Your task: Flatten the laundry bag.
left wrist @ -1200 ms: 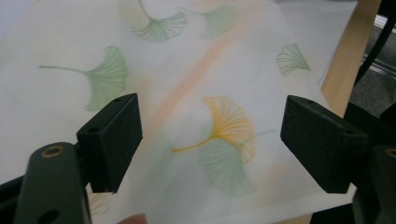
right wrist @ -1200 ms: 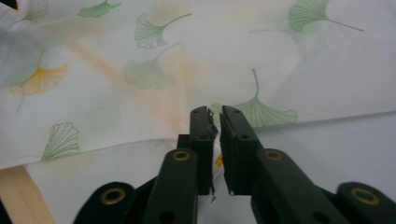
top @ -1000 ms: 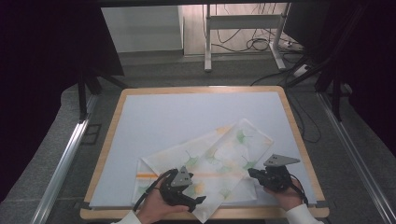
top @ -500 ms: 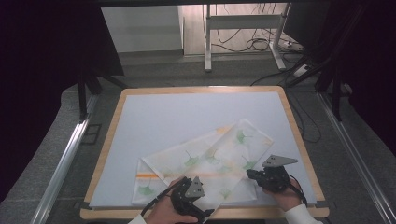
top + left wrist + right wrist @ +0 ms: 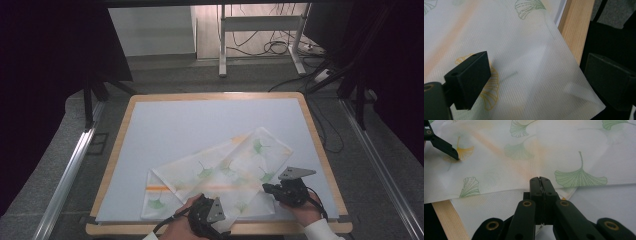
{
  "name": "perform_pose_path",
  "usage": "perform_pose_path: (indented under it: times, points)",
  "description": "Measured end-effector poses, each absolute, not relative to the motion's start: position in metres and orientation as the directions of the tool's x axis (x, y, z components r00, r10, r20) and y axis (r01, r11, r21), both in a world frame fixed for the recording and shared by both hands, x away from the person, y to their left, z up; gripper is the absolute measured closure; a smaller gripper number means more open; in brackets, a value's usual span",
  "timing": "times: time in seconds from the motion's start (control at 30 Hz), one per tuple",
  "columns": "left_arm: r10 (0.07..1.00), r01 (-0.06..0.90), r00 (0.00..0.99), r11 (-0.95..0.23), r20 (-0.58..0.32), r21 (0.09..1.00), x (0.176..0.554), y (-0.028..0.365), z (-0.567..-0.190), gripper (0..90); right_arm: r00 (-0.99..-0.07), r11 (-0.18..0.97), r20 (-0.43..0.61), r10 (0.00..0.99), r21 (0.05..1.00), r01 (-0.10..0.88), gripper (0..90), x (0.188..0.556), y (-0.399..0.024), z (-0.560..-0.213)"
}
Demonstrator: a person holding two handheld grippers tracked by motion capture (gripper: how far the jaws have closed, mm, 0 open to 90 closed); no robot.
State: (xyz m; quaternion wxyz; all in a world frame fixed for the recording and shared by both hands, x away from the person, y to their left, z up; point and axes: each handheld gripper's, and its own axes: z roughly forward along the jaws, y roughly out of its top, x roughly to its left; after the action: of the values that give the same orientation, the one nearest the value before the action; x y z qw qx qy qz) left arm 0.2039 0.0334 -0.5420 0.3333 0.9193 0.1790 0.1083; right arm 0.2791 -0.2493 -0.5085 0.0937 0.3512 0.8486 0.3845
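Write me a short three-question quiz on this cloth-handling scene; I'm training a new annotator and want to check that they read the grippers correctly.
1. True or false: the left gripper has its jaws apart over the cloth.
2. What is the right gripper doing? A) hanging open above the table B) shut at the cloth's edge C) resting on the wooden rim
3. What pattern is printed on the cloth?

Key
1. True.
2. B: its jaws meet at the fabric edge; whether fabric is pinched between them is not visible.
3. Fan-shaped leaves in green and yellow-orange, with a faint orange stripe.
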Motion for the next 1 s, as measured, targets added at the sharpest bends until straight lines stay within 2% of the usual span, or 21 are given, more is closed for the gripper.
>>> perform_pose_path:
  times: [0.03, 0.13, 0.2, 0.23, 0.43, 0.53, 0.6, 0.7, 0.8, 1.0]
  points:
    - [0.406, 0.254, 0.91, -0.715, 0.09, 0.651, 0.204, 0.034, -0.542, 9.3, -0.736, 0.46, 0.111, 0.668, 0.716, 0.525, 89.1, 0.279, -0.249, -0.509]
    - [0.449, 0.261, 0.883, -0.711, 0.135, 0.653, 0.203, 0.035, -0.54, 22.5, -0.735, 0.461, 0.113, 0.668, 0.713, 0.528, 89.0, 0.279, -0.249, -0.509]
    - [0.47, 0.272, 0.871, -0.703, 0.142, 0.657, 0.204, 0.038, -0.539, 34.5, -0.736, 0.461, 0.113, 0.668, 0.713, 0.528, 88.9, 0.279, -0.249, -0.509]
    - [0.47, 0.272, 0.871, -0.703, 0.142, 0.657, 0.204, 0.038, -0.539, 37.7, -0.736, 0.461, 0.113, 0.668, 0.713, 0.528, 88.9, 0.279, -0.249, -0.509]
    - [0.453, 0.301, 0.89, -0.678, 0.059, 0.671, 0.211, 0.045, -0.535, 43.6, -0.737, 0.461, 0.114, 0.666, 0.713, 0.528, 88.5, 0.279, -0.249, -0.509]
    - [0.44, 0.312, 0.898, -0.657, 0.013, 0.686, 0.213, 0.048, -0.534, 51.5, -0.737, 0.46, 0.113, 0.666, 0.716, 0.525, 88.2, 0.28, -0.25, -0.509]
    - [0.431, 0.322, 0.902, -0.653, -0.014, 0.685, 0.216, 0.05, -0.533, 61.8, -0.737, 0.46, 0.11, 0.667, 0.717, 0.524, 88.3, 0.279, -0.25, -0.509]
    - [0.426, 0.334, 0.904, -0.645, -0.04, 0.687, 0.217, 0.051, -0.532, 65.9, -0.739, 0.464, 0.109, 0.665, 0.715, 0.523, 88.3, 0.279, -0.249, -0.508]
    - [0.42, 0.351, 0.904, -0.626, -0.078, 0.696, 0.218, 0.052, -0.532, 75.5, -0.741, 0.462, 0.109, 0.662, 0.72, 0.518, 88.6, 0.278, -0.249, -0.508]
    - [0.437, 0.37, 0.894, -0.603, -0.095, 0.707, 0.219, 0.055, -0.53, 82.1, -0.735, 0.456, 0.109, 0.669, 0.721, 0.521, 89.0, 0.279, -0.25, -0.507]
